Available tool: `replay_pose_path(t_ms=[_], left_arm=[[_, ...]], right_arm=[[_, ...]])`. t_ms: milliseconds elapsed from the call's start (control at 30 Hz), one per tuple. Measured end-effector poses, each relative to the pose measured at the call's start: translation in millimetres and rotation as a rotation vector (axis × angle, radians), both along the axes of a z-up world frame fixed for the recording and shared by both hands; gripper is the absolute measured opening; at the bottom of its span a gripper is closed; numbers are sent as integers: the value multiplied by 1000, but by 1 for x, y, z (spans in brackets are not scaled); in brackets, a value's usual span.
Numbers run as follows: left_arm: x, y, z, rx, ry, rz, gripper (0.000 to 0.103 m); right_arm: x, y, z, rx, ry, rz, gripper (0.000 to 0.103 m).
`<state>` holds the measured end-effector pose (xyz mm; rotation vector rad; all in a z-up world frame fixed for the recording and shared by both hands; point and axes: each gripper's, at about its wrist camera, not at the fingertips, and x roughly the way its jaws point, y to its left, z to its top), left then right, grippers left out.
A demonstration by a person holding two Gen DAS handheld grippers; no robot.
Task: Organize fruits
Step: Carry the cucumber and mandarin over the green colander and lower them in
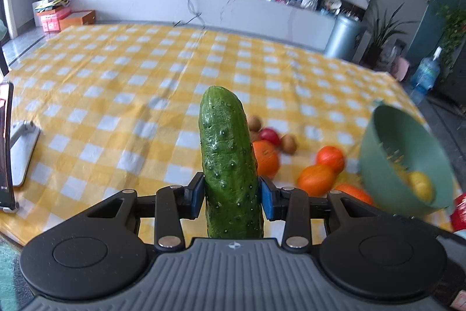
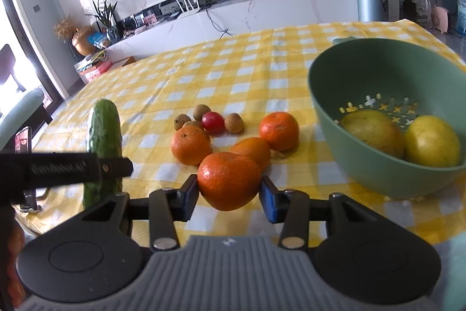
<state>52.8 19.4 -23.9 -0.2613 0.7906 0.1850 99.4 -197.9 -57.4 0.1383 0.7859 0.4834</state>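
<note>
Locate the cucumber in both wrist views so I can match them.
Left wrist: cucumber at centre, upright, clamped in the left hand-held gripper.
Right wrist: cucumber at far left, partly behind the black gripper body.
Shared landmark: green colander bowl, at right in both.

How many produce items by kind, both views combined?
Cucumber, in left gripper: 1
Oranges, one in right gripper: 4
Yellow fruits in green bowl: 2
Small brown fruits: 4
Small red fruit: 1
Total: 12
</note>
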Motion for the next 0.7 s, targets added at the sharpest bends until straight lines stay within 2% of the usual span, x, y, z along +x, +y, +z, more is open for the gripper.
replay_pose_path(t_ms=[200,400,700], left_arm=[[3,-20,29,-19,-70,-65,44],[17,-46,54,-43,-125,-147,44],[62,-84,69,-88,-148,-303,44]], right_arm=[[-9,-19,27,10,-82,-20,42],[-11,-44,56,-30,-164,-32,42],[20,-92,86,-139,-209,-79,42]])
